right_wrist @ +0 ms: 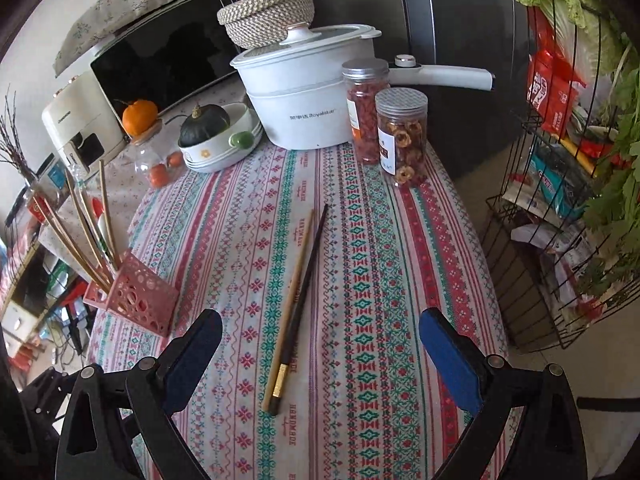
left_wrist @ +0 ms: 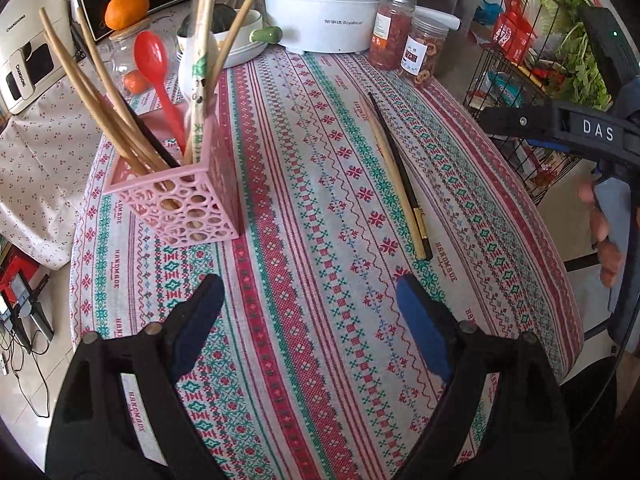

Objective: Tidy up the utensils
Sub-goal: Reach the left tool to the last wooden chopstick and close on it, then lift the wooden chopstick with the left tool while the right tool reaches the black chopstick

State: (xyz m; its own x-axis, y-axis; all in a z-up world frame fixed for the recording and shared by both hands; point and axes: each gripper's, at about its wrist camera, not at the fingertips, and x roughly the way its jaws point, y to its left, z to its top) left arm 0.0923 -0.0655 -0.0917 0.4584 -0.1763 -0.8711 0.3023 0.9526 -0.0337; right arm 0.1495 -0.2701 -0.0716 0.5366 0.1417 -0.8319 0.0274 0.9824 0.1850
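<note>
Both tools released, nothing between jaws: left tool (left_wrist: 310,320), right tool (right_wrist: 320,354). Two chopsticks (right_wrist: 298,304) lie side by side on counter (right_wrist: 380,280). Pink holder (left_wrist: 188,204) stands well apart, already holding chopsticks.

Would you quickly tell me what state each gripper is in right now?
Left gripper: open, holding nothing, above the tablecloth.
Right gripper: open, holding nothing; the two chopsticks lie on the cloth between its fingers.

Patterned tablecloth table (right_wrist: 360,280), pink utensil holder (left_wrist: 188,204), two chopsticks (right_wrist: 298,300), jars (right_wrist: 402,136), white pot (right_wrist: 304,100)
</note>
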